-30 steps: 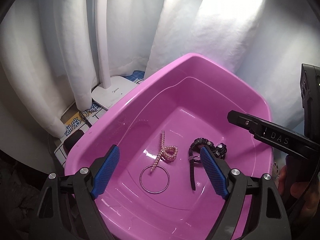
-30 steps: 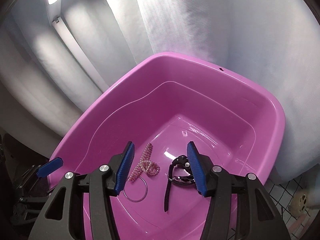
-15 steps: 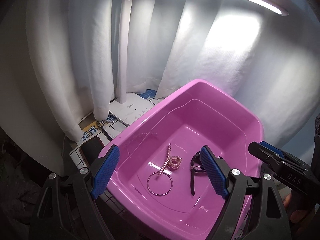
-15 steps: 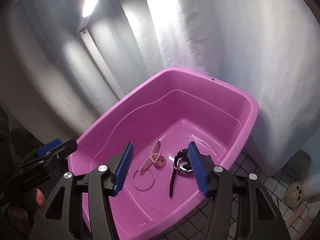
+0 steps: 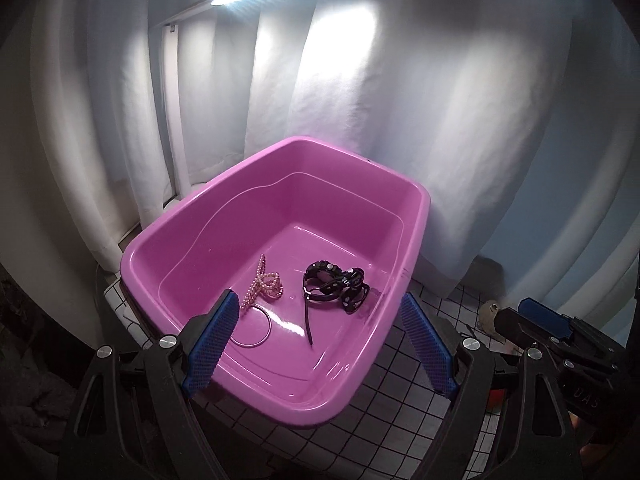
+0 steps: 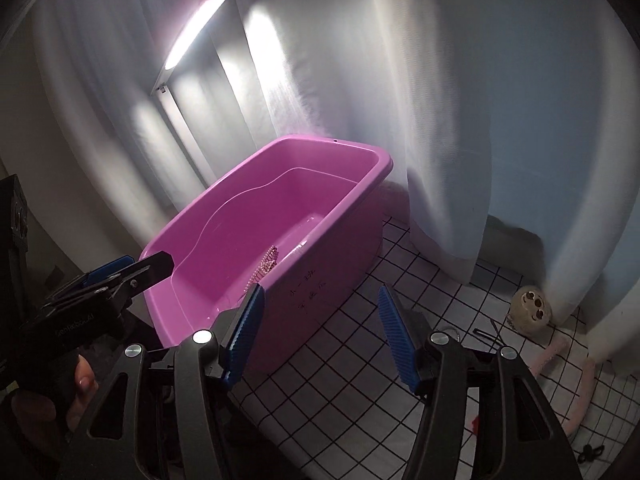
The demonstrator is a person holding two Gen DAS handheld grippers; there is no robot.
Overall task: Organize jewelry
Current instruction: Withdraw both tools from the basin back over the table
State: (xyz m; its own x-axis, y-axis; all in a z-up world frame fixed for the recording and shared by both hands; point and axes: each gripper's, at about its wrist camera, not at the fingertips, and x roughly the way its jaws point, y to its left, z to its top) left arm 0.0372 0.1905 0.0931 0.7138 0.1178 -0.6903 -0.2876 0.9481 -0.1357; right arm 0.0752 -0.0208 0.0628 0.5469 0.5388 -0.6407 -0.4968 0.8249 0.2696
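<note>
Sitting on the gridded desk, the pink tub already holds a black watch, a pearl string and a thin metal ring. Your left tongs gape wide and empty; your right tongs are opening, nothing between them. Judging by small pieces on the desk at far right, more sorting likely remains.
</note>
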